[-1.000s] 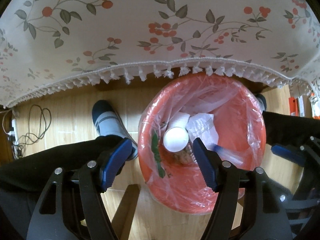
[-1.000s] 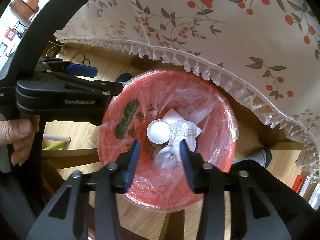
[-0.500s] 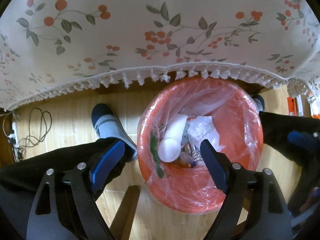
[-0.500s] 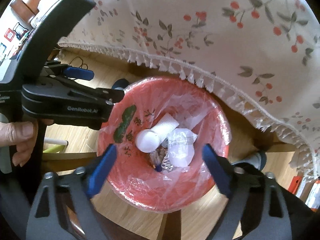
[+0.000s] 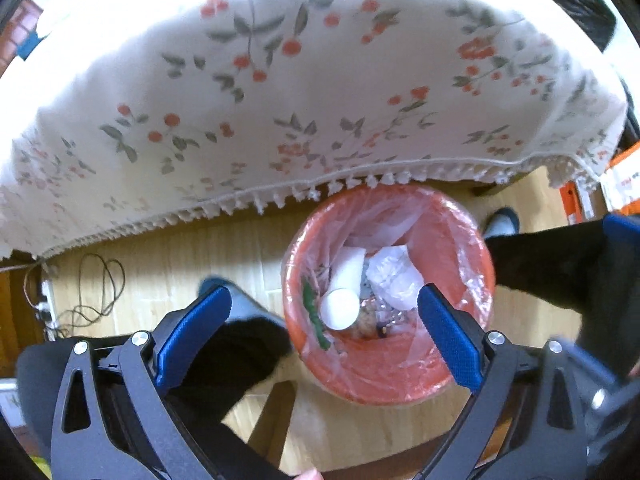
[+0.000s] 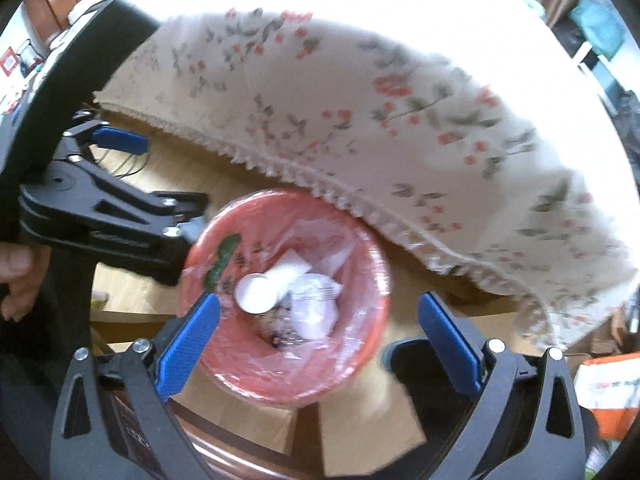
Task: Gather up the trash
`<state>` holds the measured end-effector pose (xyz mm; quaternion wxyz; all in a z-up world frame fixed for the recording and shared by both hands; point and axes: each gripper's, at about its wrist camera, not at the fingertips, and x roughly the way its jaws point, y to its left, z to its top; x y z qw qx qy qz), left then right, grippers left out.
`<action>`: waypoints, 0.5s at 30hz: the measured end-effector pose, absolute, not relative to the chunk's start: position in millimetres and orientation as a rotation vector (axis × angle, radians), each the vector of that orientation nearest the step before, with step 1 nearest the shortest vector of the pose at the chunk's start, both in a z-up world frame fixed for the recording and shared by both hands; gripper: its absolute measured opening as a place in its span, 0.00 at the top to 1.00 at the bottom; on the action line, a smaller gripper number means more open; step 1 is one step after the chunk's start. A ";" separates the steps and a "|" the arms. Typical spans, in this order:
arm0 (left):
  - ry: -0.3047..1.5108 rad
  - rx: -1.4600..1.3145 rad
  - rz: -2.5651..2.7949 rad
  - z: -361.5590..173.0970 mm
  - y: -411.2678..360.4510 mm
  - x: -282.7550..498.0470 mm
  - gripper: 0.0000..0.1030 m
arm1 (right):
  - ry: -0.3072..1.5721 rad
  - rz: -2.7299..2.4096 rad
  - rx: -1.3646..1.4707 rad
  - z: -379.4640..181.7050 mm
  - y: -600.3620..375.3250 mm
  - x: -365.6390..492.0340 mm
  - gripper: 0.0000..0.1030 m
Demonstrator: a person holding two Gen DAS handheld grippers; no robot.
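- My left tool (image 5: 324,312) points steeply down. Its two blue pads (image 5: 192,330) are far apart and its jaws are opening. Nothing is between them.
- My right tool (image 6: 318,320) points down too, a bit less steeply. Its blue pads (image 6: 188,344) stand wide apart, and its jaws are opening. They hold nothing.
- In the right view, my left tool shows off to the left, black with a blue tip.
- My left hand (image 6: 16,276) wraps around its handle at the left edge of that view.
- My legs in dark trousers (image 5: 224,356) show under the tools.
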<state>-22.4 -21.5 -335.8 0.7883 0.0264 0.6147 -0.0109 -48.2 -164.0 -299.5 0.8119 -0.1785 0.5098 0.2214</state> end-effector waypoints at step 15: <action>1.318 0.090 -0.092 -236.6 -40.6 -73.0 0.06 | 1.138 0.438 -0.337 -237.0 -207.7 -94.4 0.05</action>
